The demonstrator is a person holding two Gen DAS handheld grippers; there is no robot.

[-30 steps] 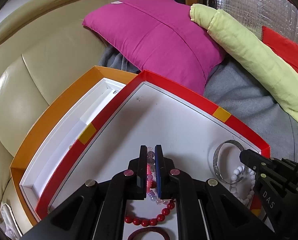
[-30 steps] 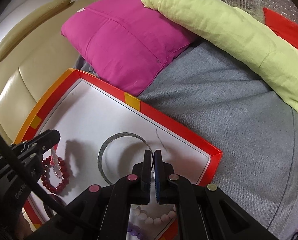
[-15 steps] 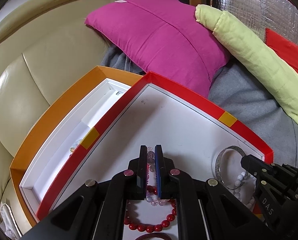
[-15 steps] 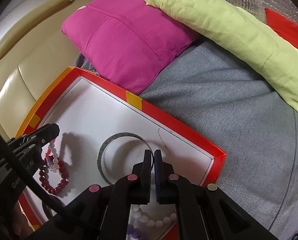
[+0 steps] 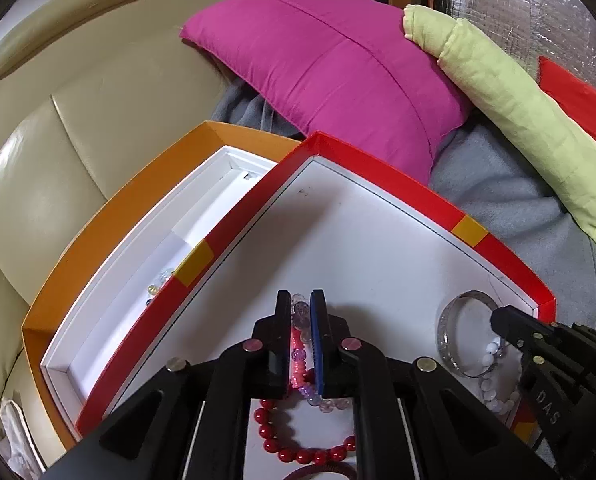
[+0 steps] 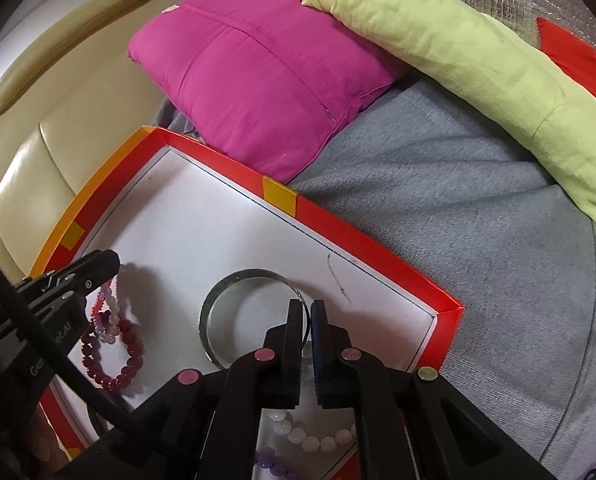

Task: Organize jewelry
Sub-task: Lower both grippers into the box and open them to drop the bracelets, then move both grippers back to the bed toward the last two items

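1. Left gripper (image 5: 300,300): jaws narrow, clamped on a pale beaded bracelet (image 5: 300,320) with a pink strand; the loop hangs below the fingers.
2. Change: over the last second the dark red bracelet (image 5: 306,446) has dropped lower in the left wrist view and the held loop has come up off the tray floor. Judged: lift in progress.
3. Right gripper (image 6: 306,306): jaws nearly closed astride the silver bangle (image 6: 233,280); whether they grip it cannot be told.
4. Red tray (image 5: 418,196) holds the remaining pieces.
5. Orange box (image 5: 109,216), just beside the tray on its left, already contains clear beads (image 5: 159,280); probable destination.
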